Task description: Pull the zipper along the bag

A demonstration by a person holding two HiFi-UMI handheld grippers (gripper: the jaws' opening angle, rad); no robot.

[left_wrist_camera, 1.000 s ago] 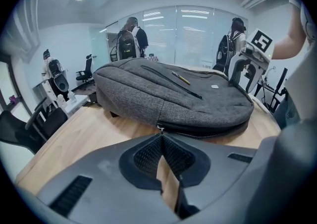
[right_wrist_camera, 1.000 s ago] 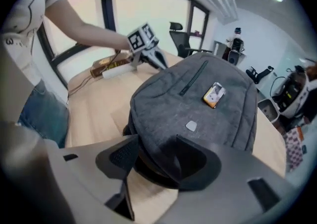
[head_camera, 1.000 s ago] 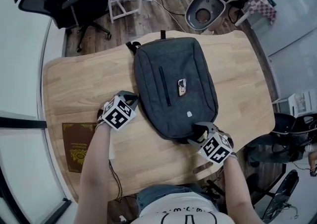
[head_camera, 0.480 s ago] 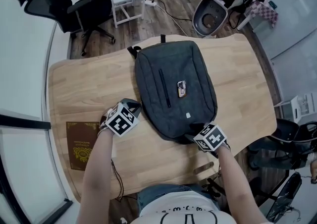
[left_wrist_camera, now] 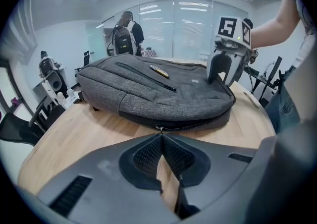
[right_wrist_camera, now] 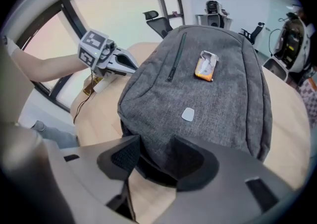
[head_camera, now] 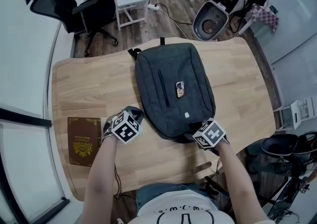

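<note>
The wooden surface (head_camera: 237, 79) carries the grey bag (head_camera: 173, 84), which stretches away ahead of both grippers. The right gripper (right_wrist_camera: 153, 161) has just been closing its jaws, and they now stand wide and clamp the bag's near end. The left gripper (left_wrist_camera: 161, 141), jaws fully together, pinches the zipper pull (left_wrist_camera: 159, 128) at its tips.

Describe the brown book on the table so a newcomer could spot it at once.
Start at the light wooden table with a grey fabric backpack lying across its middle. Look to the table's near left corner, beside the person's left forearm. There lies a flat dark brown rectangular book, alone on that side and marked by a gold emblem on its cover.
</note>
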